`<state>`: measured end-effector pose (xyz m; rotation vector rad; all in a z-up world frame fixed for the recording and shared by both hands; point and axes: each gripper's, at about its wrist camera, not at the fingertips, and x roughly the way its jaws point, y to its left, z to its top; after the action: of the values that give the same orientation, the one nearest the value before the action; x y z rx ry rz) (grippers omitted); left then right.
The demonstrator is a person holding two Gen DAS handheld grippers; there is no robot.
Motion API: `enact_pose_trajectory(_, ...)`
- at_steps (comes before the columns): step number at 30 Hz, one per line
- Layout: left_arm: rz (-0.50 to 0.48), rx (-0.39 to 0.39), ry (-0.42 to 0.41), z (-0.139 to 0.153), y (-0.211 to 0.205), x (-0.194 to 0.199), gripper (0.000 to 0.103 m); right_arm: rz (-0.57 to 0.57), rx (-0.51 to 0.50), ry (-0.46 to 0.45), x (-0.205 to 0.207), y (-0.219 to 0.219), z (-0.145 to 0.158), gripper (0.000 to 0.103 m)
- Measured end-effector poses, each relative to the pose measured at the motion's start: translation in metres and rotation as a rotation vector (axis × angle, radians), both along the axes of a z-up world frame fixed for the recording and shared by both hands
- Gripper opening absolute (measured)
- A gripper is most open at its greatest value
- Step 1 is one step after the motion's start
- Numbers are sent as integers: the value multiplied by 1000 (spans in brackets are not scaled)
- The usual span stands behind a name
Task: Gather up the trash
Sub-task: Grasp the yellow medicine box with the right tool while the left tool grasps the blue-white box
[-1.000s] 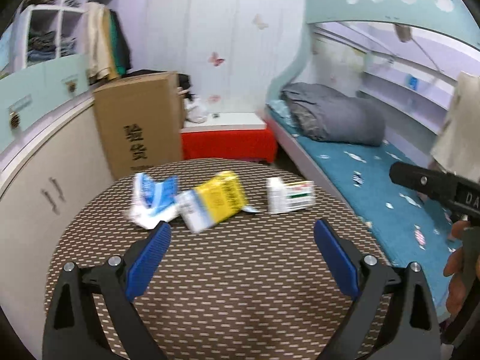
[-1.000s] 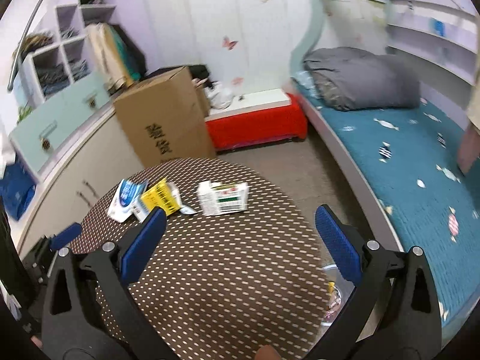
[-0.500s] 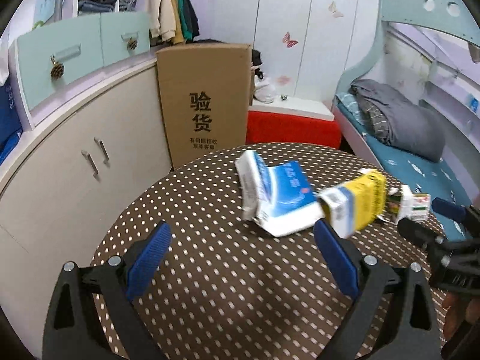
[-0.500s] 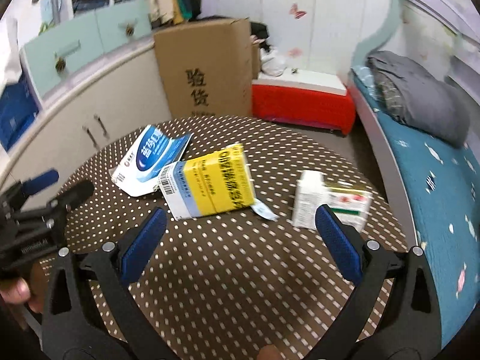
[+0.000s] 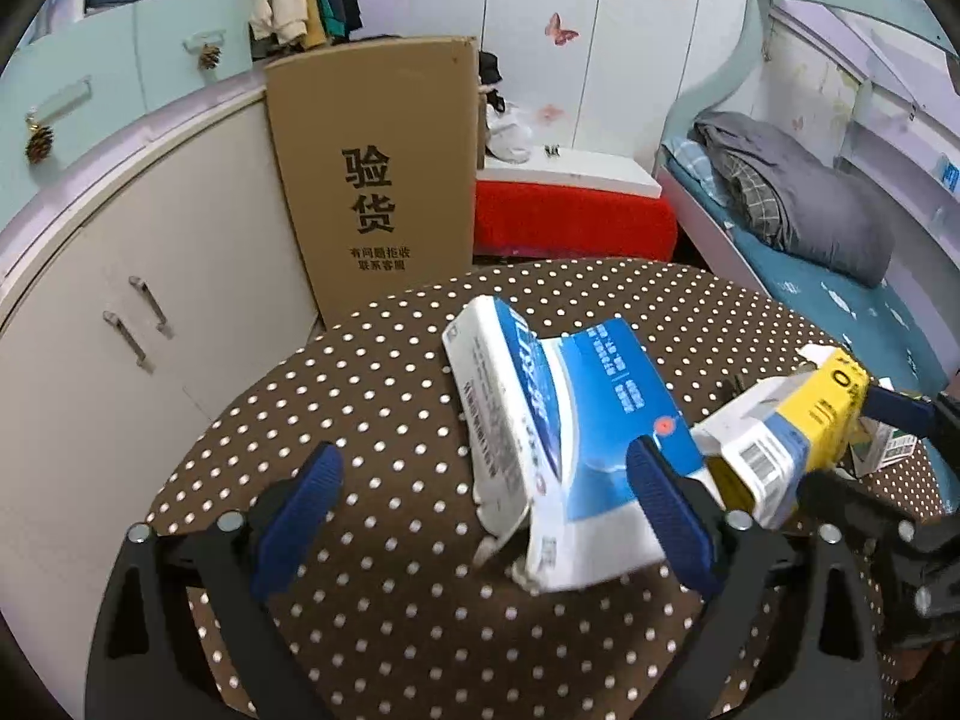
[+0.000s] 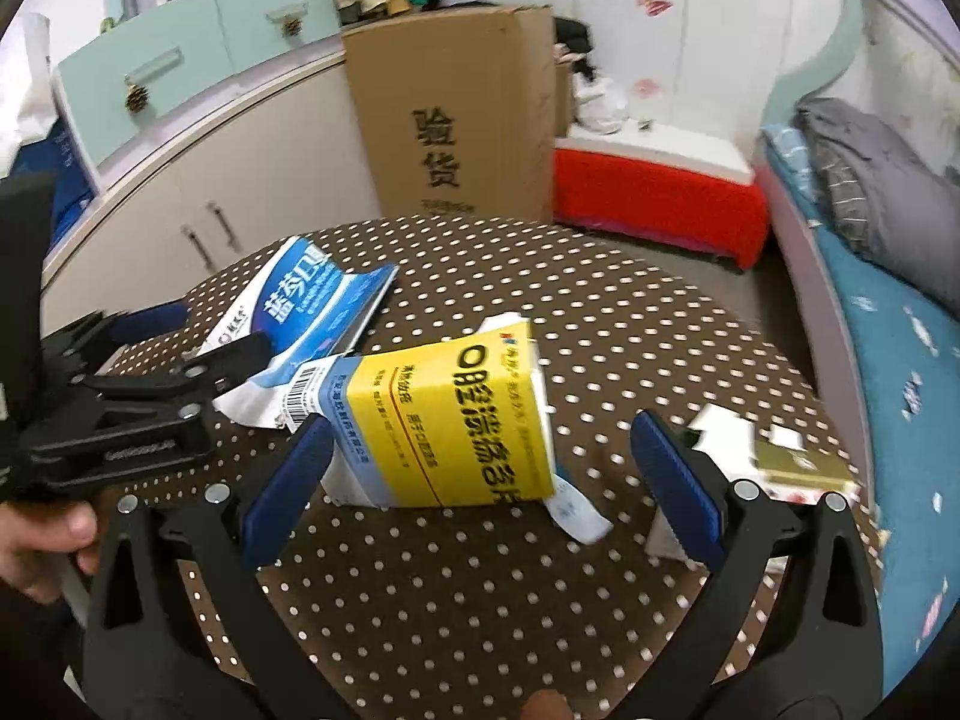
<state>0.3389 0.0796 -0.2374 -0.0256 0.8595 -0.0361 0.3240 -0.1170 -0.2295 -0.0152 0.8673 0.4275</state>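
Three pieces of trash lie on a round brown polka-dot table [image 5: 372, 396]. A torn blue and white box [image 5: 558, 420] lies just ahead of my left gripper [image 5: 486, 516], which is open and empty with the box's near end between its fingers. A yellow and white box [image 6: 450, 426] lies between the open fingers of my right gripper [image 6: 474, 480], which is empty. The yellow box also shows in the left wrist view [image 5: 786, 432]. A small white and green box [image 6: 780, 462] lies behind my right gripper's right finger. The blue box shows in the right wrist view [image 6: 306, 306].
A tall cardboard box [image 5: 384, 180] stands behind the table beside white cabinets [image 5: 120, 312]. A red-covered low stand [image 5: 570, 222] and a bed with a grey blanket [image 5: 798, 198] lie beyond. The left gripper's body [image 6: 120, 402] sits left of the yellow box.
Both grippers have moved forward and down toward the table. The blue box now sits at the left gripper's fingers and the yellow box between the right gripper's fingers. Both stay open.
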Motion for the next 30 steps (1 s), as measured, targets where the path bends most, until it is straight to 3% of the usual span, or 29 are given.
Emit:
enact_pose_trajectory(2, -21, -29, 32, -5, 0, 6, 44, 26, 50, 16, 2, 0, -3, 96)
enact_pose_trajectory(3, -31, -60, 49, -8, 2, 8, 38, 40, 75, 19, 0, -1, -3, 81)
enact_pose_trajectory(4, -41, -92, 52, -9, 4, 8, 31, 42, 85, 23, -1, 0, -3, 58)
enact_pose_trajectory(5, -41, -93, 48, -9, 5, 6, 28, 43, 89, 28, -4, 1, -4, 46)
enact_pose_trajectory(12, -1, -97, 37, -7, 24, -22, 24, 128, 149, 39, -37, 4, -3, 18)
enact_pose_trajectory(18, 7, -94, 35, -6, 35, -52, 24, 185, 174, 58, -71, 17, -4, 18)
enact_pose_trajectory(29, 45, -131, 26, -3, 46, -99, 23, 60, 249, 67, -63, 35, -7, 18)
enact_pose_trajectory(30, 48, -134, 24, -1, 47, -102, 23, 57, 249, 65, -63, 36, -7, 6)
